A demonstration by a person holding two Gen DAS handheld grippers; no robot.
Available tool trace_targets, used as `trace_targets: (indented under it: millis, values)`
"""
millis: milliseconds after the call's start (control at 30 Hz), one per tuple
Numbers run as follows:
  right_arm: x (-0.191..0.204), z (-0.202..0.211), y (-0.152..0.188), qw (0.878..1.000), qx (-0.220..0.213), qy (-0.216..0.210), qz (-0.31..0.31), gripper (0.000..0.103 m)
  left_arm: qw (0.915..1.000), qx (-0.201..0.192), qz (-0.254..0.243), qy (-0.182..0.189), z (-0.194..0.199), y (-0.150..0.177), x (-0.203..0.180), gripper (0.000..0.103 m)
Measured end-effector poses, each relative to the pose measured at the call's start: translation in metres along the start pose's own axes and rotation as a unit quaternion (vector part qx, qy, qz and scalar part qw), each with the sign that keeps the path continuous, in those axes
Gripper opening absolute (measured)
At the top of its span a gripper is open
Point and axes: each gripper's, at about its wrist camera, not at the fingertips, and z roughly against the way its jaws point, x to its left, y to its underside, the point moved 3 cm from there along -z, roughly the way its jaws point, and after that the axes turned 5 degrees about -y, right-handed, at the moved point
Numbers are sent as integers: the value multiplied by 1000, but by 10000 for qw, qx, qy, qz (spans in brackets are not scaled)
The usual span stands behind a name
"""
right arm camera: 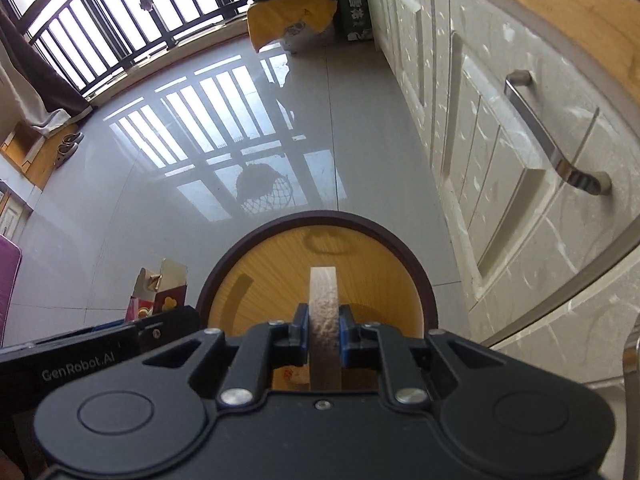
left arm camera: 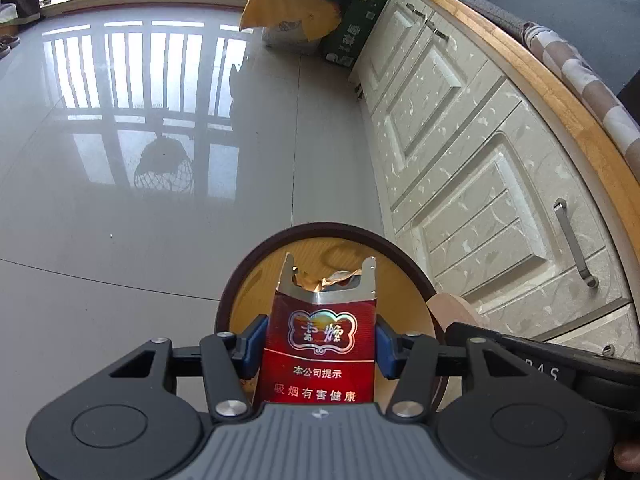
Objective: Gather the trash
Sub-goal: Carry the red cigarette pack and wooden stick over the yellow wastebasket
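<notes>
The left gripper (left arm camera: 318, 344) is clamped on a torn red pack (left arm camera: 318, 340), the right gripper (right arm camera: 325, 330) nearly shut on a tape roll (right arm camera: 324, 312), both above the round bin (right arm camera: 260, 280). Judging by the wooden lid, lower centred over it; dropping early risks a bounce onto the floor (left arm camera: 120, 220)

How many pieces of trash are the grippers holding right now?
2: a red cigarette pack in the left gripper, and a tape-like roll in the right gripper, both above the bin.
</notes>
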Motion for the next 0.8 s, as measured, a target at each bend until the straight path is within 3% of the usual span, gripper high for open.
trace_targets:
  millis: [267,533,700,800]
  values:
    - [-19,-31,-10,9987,351,63,-365,15,9984,544,138,108,-43,0,2,54]
    - [-28,-58,-20,9963,613,-18,-594,15,9968,698,334,200,-68,-13,6,54]
    - [-30,-68,-29,9947,682,-92,-764,15,9958,897,102,136,-83,-17,0,56]
    - [-28,-69,-37,9946,643,-99,-812,15,9939,1096,-122,73,-92,-13,-3,65]
